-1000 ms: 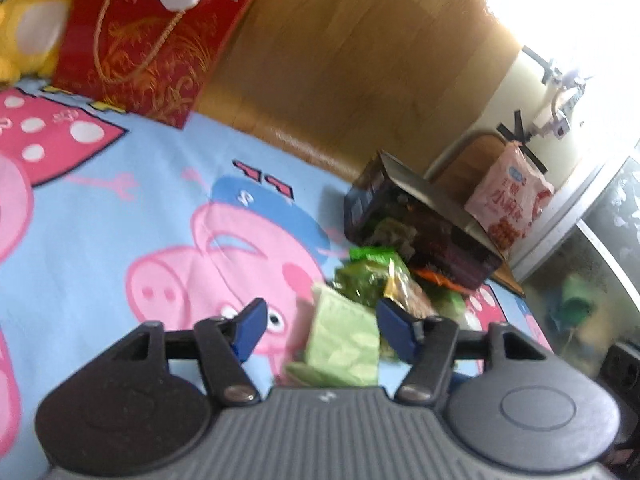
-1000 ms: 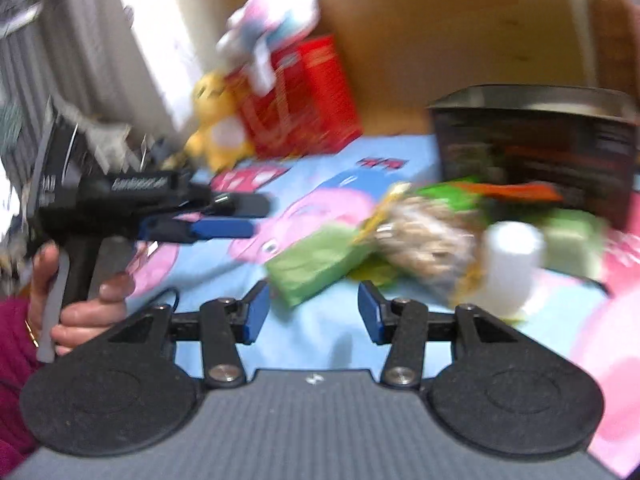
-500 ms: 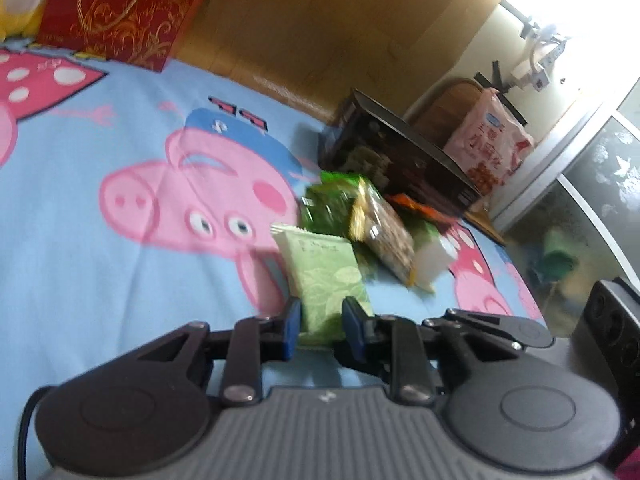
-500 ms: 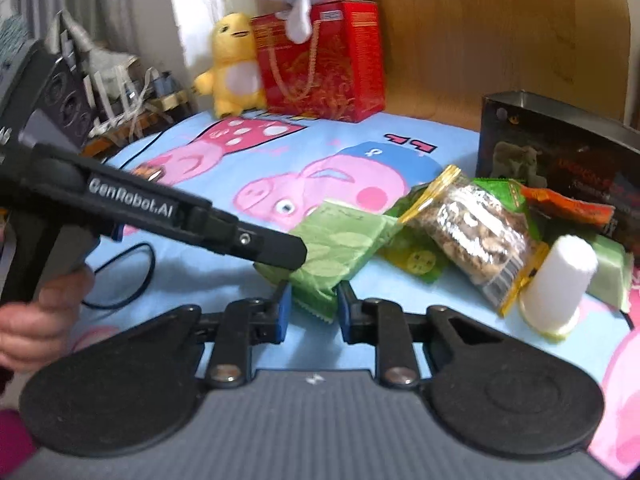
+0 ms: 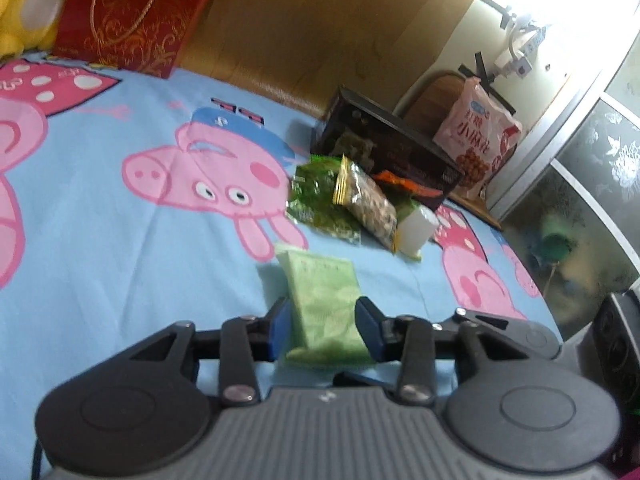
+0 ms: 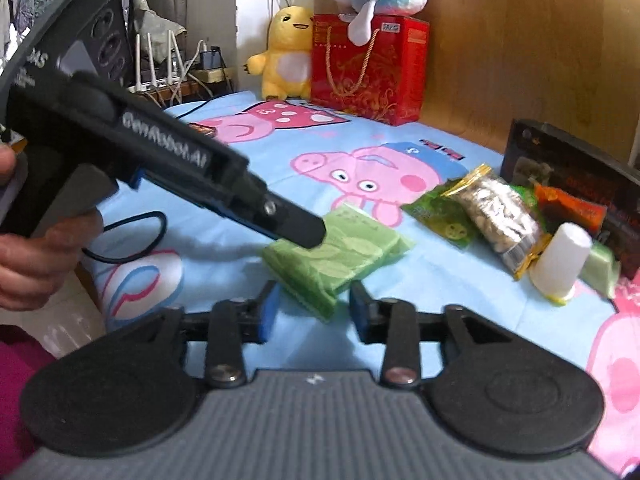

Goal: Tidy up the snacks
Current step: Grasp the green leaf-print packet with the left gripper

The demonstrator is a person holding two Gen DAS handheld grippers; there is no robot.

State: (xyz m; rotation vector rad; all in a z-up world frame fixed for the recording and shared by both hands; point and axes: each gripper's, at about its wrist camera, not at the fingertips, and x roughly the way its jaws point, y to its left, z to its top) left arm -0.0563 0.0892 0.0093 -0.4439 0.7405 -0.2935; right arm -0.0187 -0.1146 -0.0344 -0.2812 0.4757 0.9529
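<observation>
both grippers' jaws stand wide, the green packet (image 5: 322, 304) lying between them.

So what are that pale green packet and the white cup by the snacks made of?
The pale green packet looks like thin matte plastic film: leaf print, crimped edge, soft creases. The upside-down white cup looks like matte paper or thin plastic; its plain, dull wall leaves that open.

Black left claw (image 6: 308, 232) (white "GenRobot.AI" lettering) with blue pads (image 5: 370, 330), silver screws.
</observation>
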